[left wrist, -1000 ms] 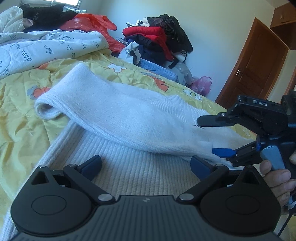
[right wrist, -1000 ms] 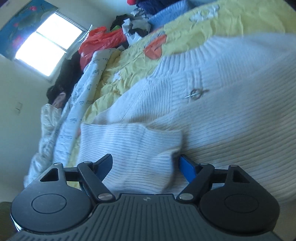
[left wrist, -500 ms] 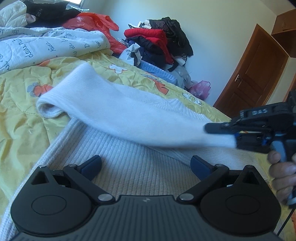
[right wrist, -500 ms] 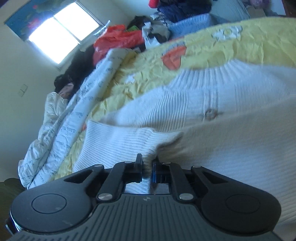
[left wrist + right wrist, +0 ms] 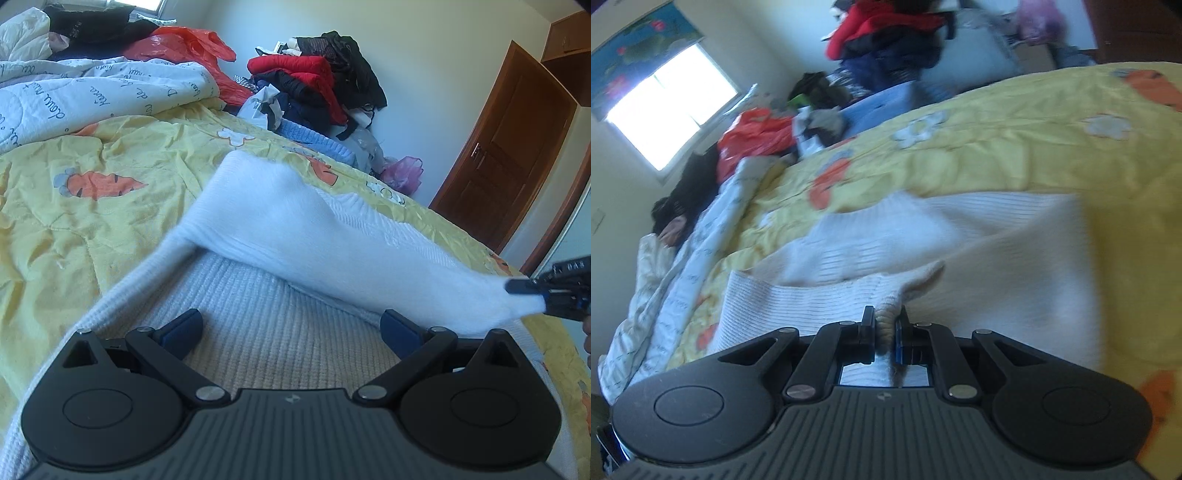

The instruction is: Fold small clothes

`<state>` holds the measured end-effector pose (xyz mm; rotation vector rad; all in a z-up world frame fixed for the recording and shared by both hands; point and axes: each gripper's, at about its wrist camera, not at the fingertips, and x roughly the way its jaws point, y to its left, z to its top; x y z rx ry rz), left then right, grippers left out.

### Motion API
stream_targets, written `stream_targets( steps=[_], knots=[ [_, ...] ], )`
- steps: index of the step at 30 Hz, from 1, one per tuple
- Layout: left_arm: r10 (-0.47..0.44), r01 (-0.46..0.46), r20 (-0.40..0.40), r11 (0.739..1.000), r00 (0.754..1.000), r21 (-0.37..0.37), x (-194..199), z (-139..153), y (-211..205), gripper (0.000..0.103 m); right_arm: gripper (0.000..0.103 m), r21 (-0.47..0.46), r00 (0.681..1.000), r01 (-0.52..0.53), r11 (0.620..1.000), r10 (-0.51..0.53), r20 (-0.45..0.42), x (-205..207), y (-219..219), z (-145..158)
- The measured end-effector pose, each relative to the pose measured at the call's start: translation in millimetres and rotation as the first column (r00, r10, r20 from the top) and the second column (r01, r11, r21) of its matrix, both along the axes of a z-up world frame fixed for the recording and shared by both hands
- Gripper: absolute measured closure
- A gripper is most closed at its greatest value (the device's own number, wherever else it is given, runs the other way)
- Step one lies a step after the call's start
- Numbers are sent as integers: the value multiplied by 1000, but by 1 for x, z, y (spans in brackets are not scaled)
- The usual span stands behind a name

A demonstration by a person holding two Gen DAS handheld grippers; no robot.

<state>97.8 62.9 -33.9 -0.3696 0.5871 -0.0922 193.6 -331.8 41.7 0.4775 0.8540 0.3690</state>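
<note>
A white ribbed knit sweater (image 5: 280, 332) lies spread on the yellow carrot-print bedsheet (image 5: 74, 229). One sleeve (image 5: 332, 236) is stretched across the body toward the right, blurred by motion. My right gripper (image 5: 885, 325) is shut on the sleeve's cuff (image 5: 886, 314), with the knit bunched between its pads; in the left wrist view that right gripper (image 5: 539, 295) shows at the right edge with the cuff in it. Low over the sweater's body, my left gripper (image 5: 291, 328) stands open with only flat knit under the gap.
A white printed quilt (image 5: 92, 96) is bunched at the back left, with a red plastic bag (image 5: 192, 44) behind it. Piled clothes (image 5: 317, 81) rise beyond the bed's far edge. A brown door (image 5: 509, 147) stands at the right, a window (image 5: 668, 110) far left.
The right gripper shut on the sleeve cuff, then pulled it up and to the right, drawing the sleeve taut across the sweater. The left gripper stayed put and open.
</note>
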Motion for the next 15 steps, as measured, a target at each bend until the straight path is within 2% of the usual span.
stream_targets(
  steps=[4, 15],
  knots=[
    [0, 0, -2, 1000, 1000, 10, 0, 0, -1, 0, 90, -8, 1000, 21, 1000, -22, -8, -8, -18, -7],
    [0, 0, -6, 1000, 1000, 22, 1, 1, -3, 0, 91, -42, 998, 39, 998, -41, -44, -14, -19, -38]
  ],
)
